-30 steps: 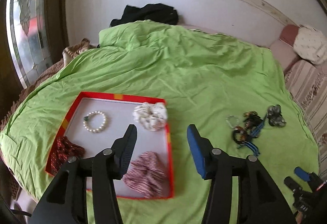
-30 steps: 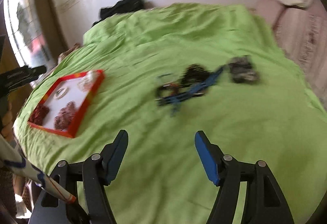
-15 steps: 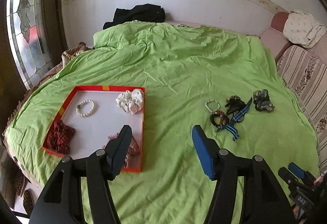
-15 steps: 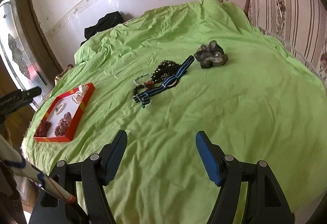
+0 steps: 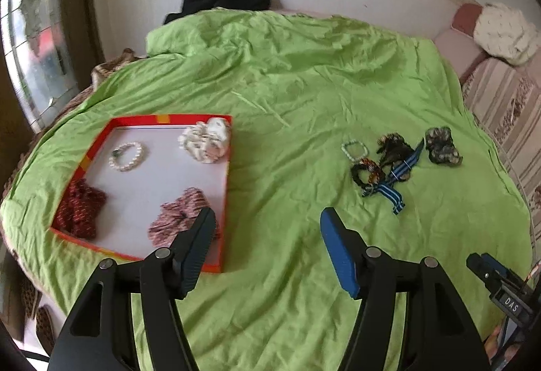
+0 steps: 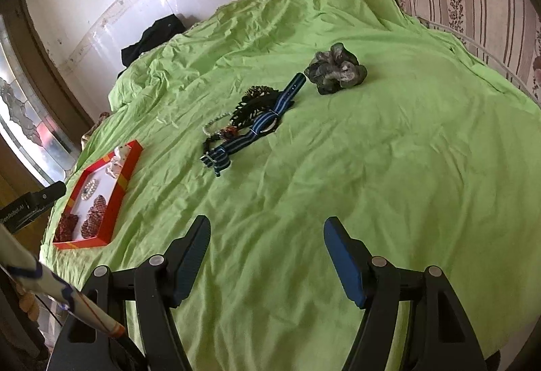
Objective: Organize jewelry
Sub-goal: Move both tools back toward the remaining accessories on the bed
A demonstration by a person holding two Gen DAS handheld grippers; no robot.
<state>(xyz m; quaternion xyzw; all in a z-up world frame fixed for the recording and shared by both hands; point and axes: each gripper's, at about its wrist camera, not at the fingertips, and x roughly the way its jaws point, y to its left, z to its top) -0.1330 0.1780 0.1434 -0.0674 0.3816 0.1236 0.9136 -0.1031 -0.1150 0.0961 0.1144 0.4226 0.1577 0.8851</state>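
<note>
— What is the bed (image 5: 304,90) carrying for you?
— Your green sheet is bearing a red tray (image 5: 226,188) on the left; bracelets, a striped strap (image 6: 260,124) and a scrunchie (image 6: 334,68) are lying loose on the right.

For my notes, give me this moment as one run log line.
left gripper: opening, empty | right gripper: open, empty | tray: four items inside | loose pile: on bedsheet, untouched

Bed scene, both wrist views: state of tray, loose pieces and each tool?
red tray: on the green sheet, holding four pieces
pearl bracelet: in tray, flat
white scrunchie: in tray, far corner
striped strap: on sheet, across the loose pile
grey scrunchie: on sheet, apart from pile
left tool: empty, jaws opening
right tool: open, empty
</note>
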